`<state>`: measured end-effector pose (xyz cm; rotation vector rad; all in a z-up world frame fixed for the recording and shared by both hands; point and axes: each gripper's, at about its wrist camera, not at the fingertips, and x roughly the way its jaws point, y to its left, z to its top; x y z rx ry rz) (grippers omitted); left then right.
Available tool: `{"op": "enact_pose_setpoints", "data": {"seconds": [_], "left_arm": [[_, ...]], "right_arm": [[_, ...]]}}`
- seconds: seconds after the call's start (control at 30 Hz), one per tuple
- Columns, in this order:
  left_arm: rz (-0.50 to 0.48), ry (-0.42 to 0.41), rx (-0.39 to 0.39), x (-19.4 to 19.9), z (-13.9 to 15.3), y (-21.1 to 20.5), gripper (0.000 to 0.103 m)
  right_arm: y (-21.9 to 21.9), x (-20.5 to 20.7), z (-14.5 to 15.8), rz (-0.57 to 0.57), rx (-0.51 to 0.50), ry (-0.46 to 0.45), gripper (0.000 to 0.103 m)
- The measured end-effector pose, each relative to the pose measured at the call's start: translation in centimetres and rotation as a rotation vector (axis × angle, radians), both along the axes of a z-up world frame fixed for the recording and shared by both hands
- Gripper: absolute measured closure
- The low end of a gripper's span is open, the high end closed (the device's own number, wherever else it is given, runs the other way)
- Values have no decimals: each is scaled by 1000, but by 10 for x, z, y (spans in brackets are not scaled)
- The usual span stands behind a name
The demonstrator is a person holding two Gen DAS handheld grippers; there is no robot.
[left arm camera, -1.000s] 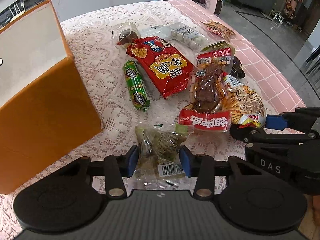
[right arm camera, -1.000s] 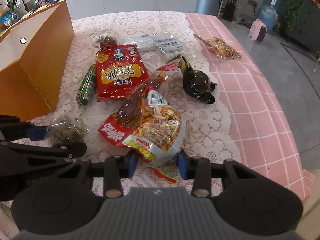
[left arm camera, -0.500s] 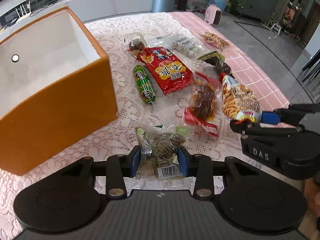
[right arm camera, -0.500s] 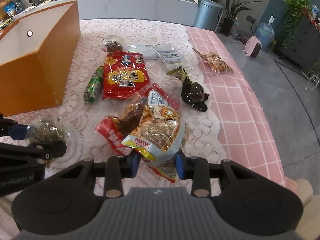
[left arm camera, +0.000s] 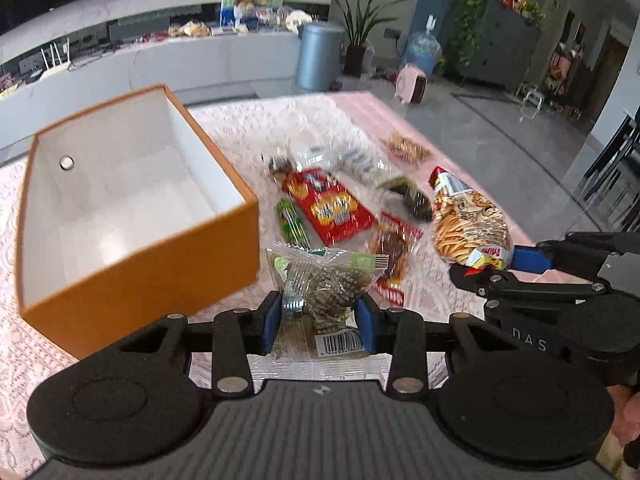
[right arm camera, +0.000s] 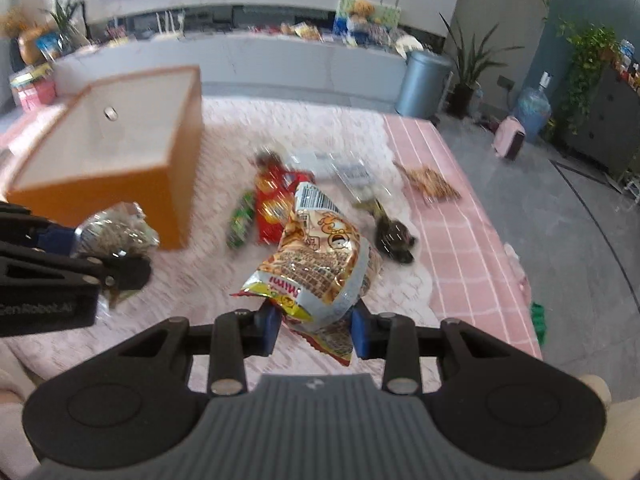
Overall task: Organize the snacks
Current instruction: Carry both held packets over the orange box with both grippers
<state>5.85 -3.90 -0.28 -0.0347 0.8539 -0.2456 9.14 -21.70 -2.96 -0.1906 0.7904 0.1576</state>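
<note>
Snacks are being carried: the left claw is grasping a clear packet, the right claw a Mimi bag, both above the surface. Next, each needs releasing over the orange box at ten o'clock.

Right gripper clamps a Mimi snack bag, held clear above the lace tablecloth. Left gripper grips a clear packet just beside the orange box.
</note>
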Motion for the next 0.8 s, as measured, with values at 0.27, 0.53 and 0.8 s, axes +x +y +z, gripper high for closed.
{"op": "enact_pose_setpoints", "data": {"seconds": [0.27, 0.53, 0.8], "left_arm": [[58, -91, 18, 8, 38, 32, 59], [147, -80, 45, 43, 61, 79, 59], [161, 73, 29, 86, 42, 116, 59]], "right_arm": [[24, 0, 38, 117, 146, -77, 70], [72, 34, 54, 230, 230, -94, 70], [123, 80, 54, 361, 212, -60, 70]]}}
